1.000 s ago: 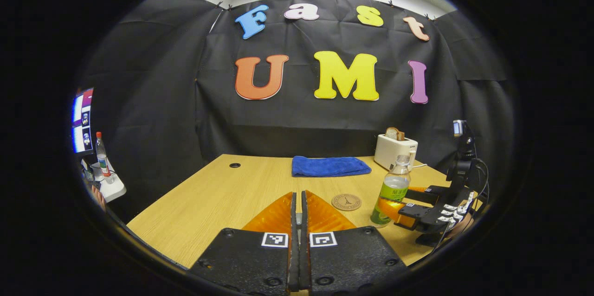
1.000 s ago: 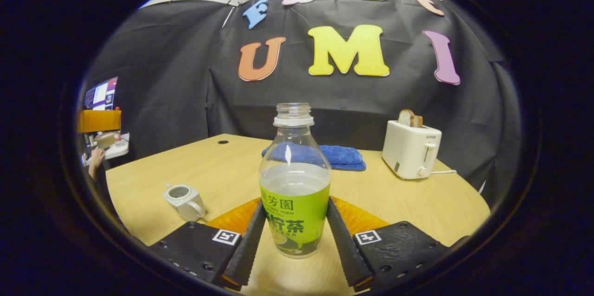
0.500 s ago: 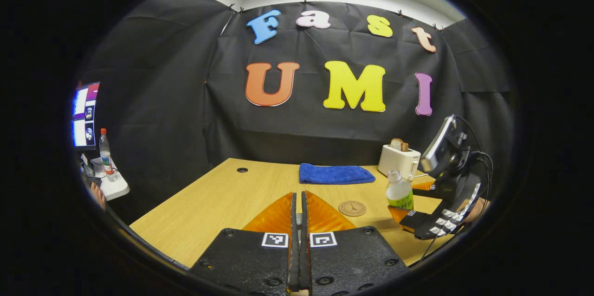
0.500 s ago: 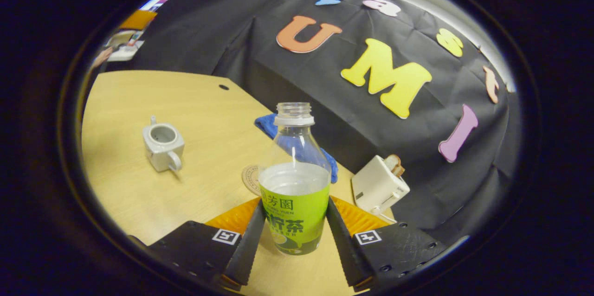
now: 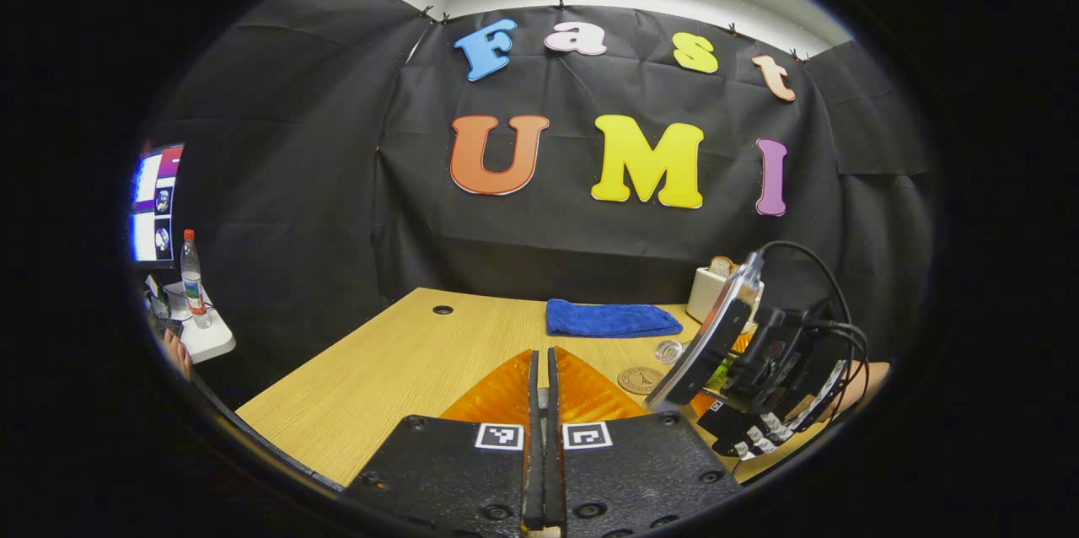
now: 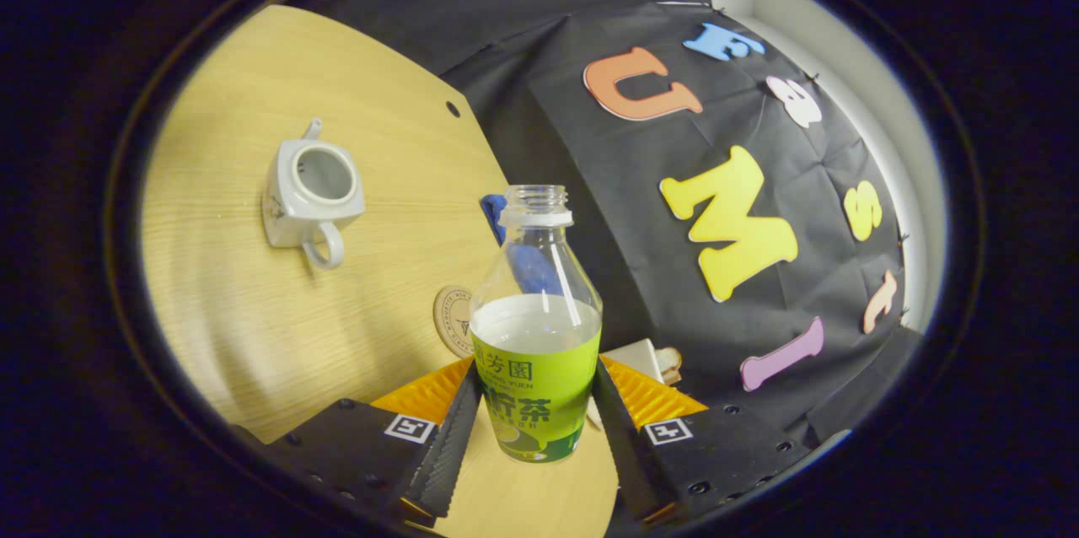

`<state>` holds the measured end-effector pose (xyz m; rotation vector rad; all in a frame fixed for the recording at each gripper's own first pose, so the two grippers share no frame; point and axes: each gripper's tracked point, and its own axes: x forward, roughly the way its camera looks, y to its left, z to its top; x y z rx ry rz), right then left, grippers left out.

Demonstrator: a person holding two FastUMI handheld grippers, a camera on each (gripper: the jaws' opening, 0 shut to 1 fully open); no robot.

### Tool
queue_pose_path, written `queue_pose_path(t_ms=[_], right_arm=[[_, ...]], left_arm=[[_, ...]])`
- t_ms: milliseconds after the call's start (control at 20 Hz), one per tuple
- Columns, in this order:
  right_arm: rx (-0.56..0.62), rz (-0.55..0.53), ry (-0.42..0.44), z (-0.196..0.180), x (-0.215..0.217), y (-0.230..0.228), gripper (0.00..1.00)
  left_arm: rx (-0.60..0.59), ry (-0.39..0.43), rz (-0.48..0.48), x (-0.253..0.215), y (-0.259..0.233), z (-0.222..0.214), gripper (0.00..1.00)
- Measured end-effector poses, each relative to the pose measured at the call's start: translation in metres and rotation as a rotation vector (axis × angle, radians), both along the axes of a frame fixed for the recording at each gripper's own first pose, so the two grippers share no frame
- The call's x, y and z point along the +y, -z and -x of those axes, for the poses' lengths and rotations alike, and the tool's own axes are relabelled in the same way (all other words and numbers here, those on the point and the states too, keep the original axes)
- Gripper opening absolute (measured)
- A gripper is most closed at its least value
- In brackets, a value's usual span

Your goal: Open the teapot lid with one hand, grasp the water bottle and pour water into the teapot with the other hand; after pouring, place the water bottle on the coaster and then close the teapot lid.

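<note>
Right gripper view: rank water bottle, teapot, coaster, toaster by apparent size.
1. water bottle, though nearest the camera, so inflated
2. teapot
3. coaster and toaster: both partly hidden behind the bottle, so unranked

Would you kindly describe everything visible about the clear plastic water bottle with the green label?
The clear plastic water bottle with the green label has a rounded shoulder, a white neck ring and an open, uncapped threaded mouth. Liquid reaches about the label's top edge. The right gripper clamps it at the label, one finger on each side. The wooden table appears steeply tilted behind it, so the bottle seems lifted and tipped towards the lidless white ceramic teapot.
</note>
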<state>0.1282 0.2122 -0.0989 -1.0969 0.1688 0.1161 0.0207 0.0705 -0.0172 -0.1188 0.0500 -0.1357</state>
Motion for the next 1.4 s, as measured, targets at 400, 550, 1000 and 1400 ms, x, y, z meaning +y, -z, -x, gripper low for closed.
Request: queue_pose_path(t_ms=[400,550,1000,1400], right_arm=[[-0.150,0.344,-0.040,-0.007,0.020,0.005,0.75],[-0.207,0.449,-0.052,-0.006,0.029,0.003,0.77],[-0.436,0.716,-0.121,0.001,0.052,-0.022,0.77],[-0.626,0.870,-0.125,0.007,0.057,-0.039,0.76]], left_arm=[[-0.005,-0.019,0.041,0.022,-0.002,0.002,0.03],[0.005,-0.026,0.053,0.027,0.001,0.000,0.03],[0.008,0.011,0.037,0.017,0.003,0.000,0.03],[0.019,0.016,0.023,0.017,0.006,-0.001,0.03]])
